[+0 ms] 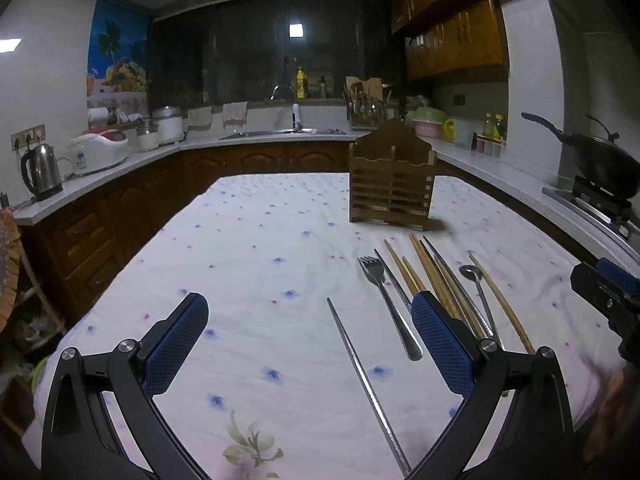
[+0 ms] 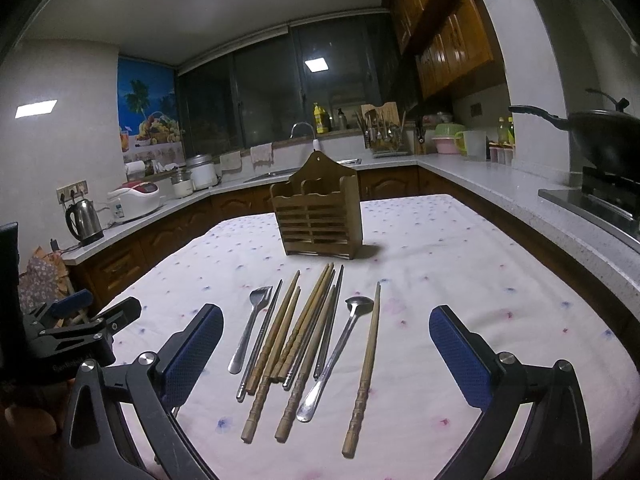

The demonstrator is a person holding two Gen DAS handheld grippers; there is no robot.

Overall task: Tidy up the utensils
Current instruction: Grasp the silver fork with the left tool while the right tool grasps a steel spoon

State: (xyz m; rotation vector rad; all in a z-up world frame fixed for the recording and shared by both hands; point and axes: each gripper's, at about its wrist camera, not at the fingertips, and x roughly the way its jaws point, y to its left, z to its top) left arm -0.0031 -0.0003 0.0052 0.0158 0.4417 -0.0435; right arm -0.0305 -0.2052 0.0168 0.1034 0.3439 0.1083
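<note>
Utensils are all laid out on the floral tablecloth [image 2: 460, 248], just in front of the wooden holder [image 2: 318, 216], which stands upright toward the far end of the table. Nearest the holder you've got a bunch of wooden chopsticks [image 2: 304, 332] lying side by side, some overlapping. Left of that bunch sits a fork [image 2: 250, 328] with a metal chopstick [image 2: 260, 344] right next to it. On the right of the bunch is a metal spoon [image 2: 336, 352], then one lone wooden chopstick [image 2: 366, 368]. Another metal chopstick [image 1: 366, 384] lies by itself, further from the holder and left of the fork.

Both tools are spread wide and gripping nothing: left gripper [image 1: 308, 344] hovers over the lone metal stick, right gripper [image 2: 326, 352] over the main bunch.
</note>
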